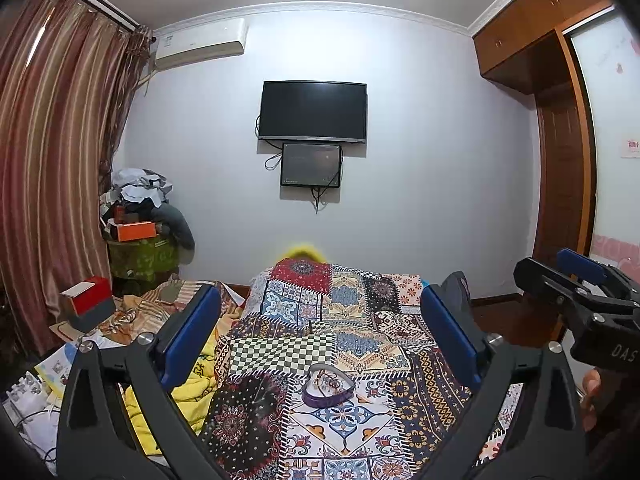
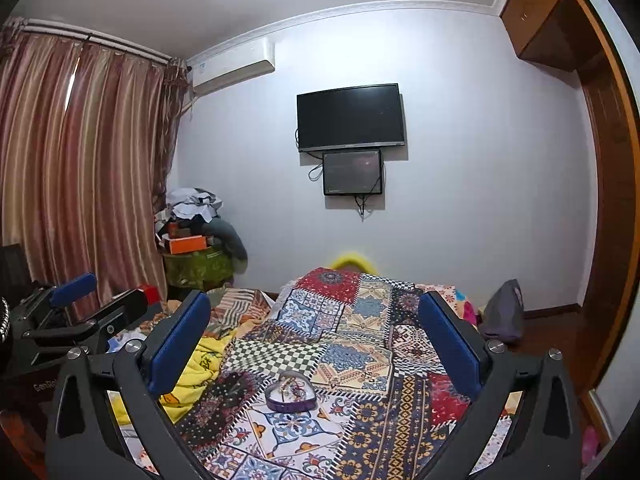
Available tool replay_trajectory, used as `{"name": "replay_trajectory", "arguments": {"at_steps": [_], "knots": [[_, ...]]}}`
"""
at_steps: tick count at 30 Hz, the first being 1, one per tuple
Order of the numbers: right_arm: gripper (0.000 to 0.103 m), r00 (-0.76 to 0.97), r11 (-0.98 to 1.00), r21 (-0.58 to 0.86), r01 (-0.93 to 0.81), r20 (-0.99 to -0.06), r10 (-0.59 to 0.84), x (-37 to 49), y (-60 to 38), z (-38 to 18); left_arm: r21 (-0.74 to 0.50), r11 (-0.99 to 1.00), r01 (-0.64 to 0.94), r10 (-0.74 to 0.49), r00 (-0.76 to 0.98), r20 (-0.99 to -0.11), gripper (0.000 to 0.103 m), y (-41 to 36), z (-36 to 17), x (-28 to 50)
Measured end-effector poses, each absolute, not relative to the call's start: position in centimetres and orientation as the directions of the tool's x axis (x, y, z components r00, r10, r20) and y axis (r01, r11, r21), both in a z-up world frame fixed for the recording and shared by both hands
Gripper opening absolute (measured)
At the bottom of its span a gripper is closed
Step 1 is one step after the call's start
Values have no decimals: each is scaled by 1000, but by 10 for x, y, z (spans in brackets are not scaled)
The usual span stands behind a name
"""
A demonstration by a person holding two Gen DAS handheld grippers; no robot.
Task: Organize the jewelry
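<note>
A purple heart-shaped jewelry box (image 1: 327,389) lies open on the patchwork bedspread (image 1: 352,320), with small jewelry pieces inside. It also shows in the right wrist view (image 2: 291,397). My left gripper (image 1: 320,304) is open and empty, held above the bed behind the box. My right gripper (image 2: 316,312) is open and empty too, above the bed with the box low between its fingers. The right gripper shows at the right edge of the left wrist view (image 1: 576,292), and the left gripper shows at the left edge of the right wrist view (image 2: 72,312).
A yellow blanket (image 2: 200,364) lies left of the bedspread. A red and grey box (image 1: 90,300) and papers sit at the left. A cluttered pile (image 1: 140,216) stands in the corner by the curtain. A dark bag (image 2: 504,312) sits at the right of the bed.
</note>
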State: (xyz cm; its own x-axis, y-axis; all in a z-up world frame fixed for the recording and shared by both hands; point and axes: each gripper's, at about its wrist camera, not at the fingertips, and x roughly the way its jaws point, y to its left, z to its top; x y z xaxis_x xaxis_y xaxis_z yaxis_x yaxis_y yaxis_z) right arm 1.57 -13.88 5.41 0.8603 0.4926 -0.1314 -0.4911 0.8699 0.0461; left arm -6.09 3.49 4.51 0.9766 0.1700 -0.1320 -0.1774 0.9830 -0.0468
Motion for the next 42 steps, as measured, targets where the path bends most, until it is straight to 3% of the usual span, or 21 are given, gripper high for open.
{"name": "replay_trajectory", "arguments": {"at_steps": [42], "knots": [[103,844,862,73,-501,-179,506,8,-150,47,-43,983,-180,170,971,-167,103,30,41,-50]]}}
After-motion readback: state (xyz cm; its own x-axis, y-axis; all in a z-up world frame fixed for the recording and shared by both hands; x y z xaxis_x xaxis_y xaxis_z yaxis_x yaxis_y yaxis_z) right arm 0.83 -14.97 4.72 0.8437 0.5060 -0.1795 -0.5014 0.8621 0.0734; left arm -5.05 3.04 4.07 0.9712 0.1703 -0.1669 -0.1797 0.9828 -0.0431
